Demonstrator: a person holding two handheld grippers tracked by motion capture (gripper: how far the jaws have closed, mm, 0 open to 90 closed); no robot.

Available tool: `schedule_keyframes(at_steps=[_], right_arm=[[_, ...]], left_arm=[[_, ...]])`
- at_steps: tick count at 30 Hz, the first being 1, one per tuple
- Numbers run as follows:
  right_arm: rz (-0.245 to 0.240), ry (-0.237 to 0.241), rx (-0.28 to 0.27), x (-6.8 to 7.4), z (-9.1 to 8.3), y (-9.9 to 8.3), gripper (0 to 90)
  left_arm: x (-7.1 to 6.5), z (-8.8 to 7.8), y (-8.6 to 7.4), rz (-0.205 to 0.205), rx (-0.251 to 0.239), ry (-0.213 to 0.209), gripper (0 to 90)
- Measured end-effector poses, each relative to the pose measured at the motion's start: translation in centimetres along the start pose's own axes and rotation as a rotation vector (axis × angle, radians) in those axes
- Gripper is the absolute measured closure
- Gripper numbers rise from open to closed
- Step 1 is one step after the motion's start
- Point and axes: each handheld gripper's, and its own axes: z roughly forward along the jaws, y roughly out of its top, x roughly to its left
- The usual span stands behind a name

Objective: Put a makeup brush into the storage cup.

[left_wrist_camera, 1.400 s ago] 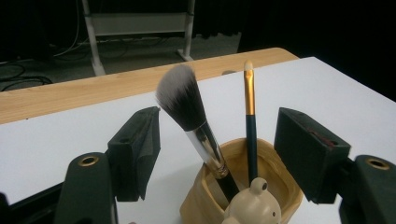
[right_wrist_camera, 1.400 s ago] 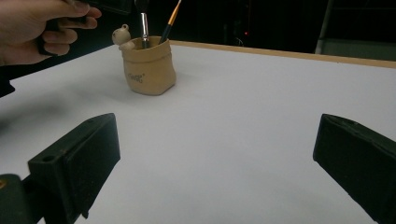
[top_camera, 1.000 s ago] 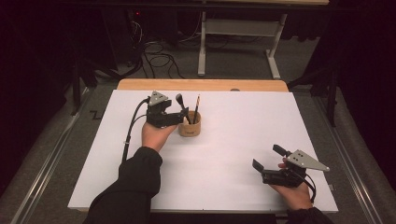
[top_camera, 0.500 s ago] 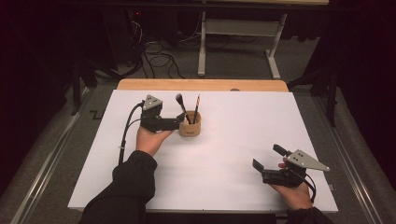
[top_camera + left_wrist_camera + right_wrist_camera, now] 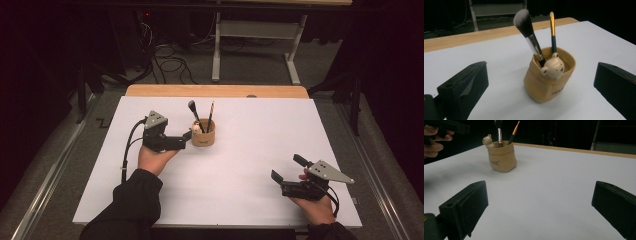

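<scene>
Left hand-held gripper (image 5: 186, 137) wide apart beside upright holder (image 5: 203, 135), brushes (image 5: 529, 35) leaning upward.

Beyond the white worktop (image 5: 250, 165) stands a white-legged desk frame (image 5: 255, 55) on grey floor (image 5: 165, 82), cables (image 5: 170, 62) left of it, room dark.

tan sack-shaped holder (image 5: 549, 82) upright on white table (image 5: 499, 62) | bear figurine (image 5: 552, 68) on its rim | fluffy makeup brush (image 5: 527, 30), thin gold-handled brush (image 5: 552, 27) standing inside | left gripper (image 5: 539, 82) jaws wide apart, holder between, untouched
</scene>
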Motion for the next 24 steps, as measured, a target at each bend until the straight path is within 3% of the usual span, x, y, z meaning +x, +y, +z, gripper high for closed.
schedule_keyframes(at_steps=[10,16,24], right_arm=[[-0.002,-0.005,-0.002,0.0,-0.1,0.1,1.2],[-0.002,-0.011,-0.005,-0.1,-0.2,0.2,0.9],[-0.012,-0.025,-0.018,-0.1,-0.6,0.4,0.6]], left_arm=[[-0.6,-4.1,-2.0,0.004,-0.015,-0.038,0.0],[-1.3,-6.7,-3.2,0.031,-0.029,-0.045,0.0],[-1.8,-8.6,-6.9,0.077,-0.010,-0.046,0.0]])
